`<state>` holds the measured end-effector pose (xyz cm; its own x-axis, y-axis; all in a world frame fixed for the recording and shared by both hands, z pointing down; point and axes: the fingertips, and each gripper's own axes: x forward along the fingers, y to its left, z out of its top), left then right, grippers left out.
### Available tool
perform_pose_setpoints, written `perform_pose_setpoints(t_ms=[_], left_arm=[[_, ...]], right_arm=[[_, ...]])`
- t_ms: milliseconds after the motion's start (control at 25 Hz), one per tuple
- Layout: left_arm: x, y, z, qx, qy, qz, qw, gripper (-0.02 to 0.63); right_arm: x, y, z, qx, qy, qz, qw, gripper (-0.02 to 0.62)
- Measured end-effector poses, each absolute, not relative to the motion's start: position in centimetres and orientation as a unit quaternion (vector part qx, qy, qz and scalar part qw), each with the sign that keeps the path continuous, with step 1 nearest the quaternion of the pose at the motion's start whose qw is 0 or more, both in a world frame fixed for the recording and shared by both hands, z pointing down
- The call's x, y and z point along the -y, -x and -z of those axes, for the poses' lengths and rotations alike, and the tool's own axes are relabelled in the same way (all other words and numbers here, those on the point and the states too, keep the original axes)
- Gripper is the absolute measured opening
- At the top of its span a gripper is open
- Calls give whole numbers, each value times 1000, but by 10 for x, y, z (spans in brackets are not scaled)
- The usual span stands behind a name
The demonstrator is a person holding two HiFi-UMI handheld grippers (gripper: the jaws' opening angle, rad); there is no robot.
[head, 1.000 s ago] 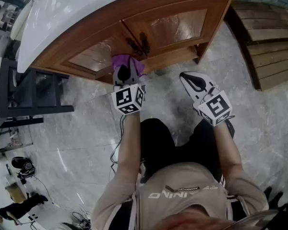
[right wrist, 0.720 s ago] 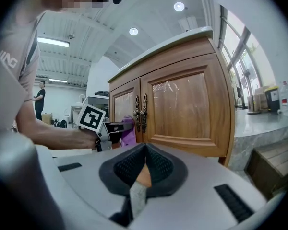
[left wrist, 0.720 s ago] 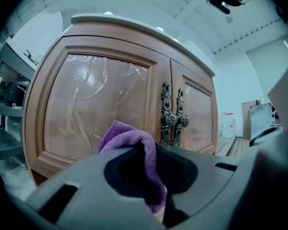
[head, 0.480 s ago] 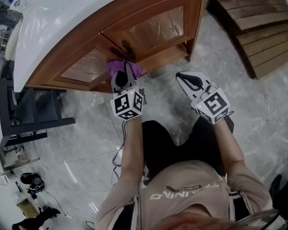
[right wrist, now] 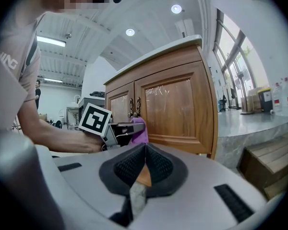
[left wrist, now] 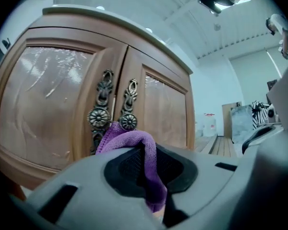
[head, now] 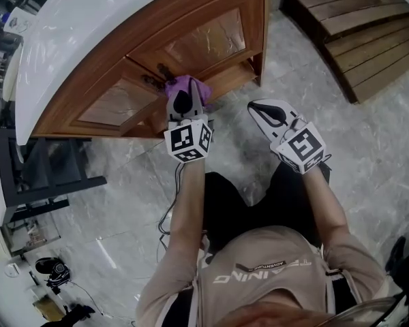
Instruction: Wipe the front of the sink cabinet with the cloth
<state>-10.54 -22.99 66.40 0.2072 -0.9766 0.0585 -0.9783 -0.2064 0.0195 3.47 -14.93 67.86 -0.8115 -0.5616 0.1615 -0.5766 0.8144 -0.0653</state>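
Grey stone floor point(head: 123, 203) spreads out in front of the sink cabinet point(head: 204, 39), whose wooden front curves beneath a white countertop point(head: 75, 33). Two panelled doors, their panels apparently under clear film, meet at the cabinet's centre seam. The left gripper point(head: 184, 102) is held at that seam, its jaws clamped on a fold of the purple cloth point(head: 191, 85). The free bunch of cloth bulges ahead of the jaws and appears pressed to the wood, so that fabric, not plastic, meets the cabinet front. The right gripper point(head: 267, 112) hangs off the cabinet's lower right corner, near the front but apart from it. Its jaws are closed on nothing, probably kept clear of the wiping stroke. The ornate metal door handles point(left wrist: 128, 110) flank the seam just above the cloth, and their relief will likely snag it.
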Motion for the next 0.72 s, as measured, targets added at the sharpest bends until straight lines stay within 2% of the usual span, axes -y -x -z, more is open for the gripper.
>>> perform_pose_setpoints(t_ms=[440, 720], left_arm=[[266, 38, -673, 567, -823, -28, 20, 37], [291, -32, -679, 517, -855, -45, 8, 37]], right_arm=[[148, -70, -673, 939, -332, -54, 72, 12], [148, -112, -668, 923, -375, -51, 72, 12]])
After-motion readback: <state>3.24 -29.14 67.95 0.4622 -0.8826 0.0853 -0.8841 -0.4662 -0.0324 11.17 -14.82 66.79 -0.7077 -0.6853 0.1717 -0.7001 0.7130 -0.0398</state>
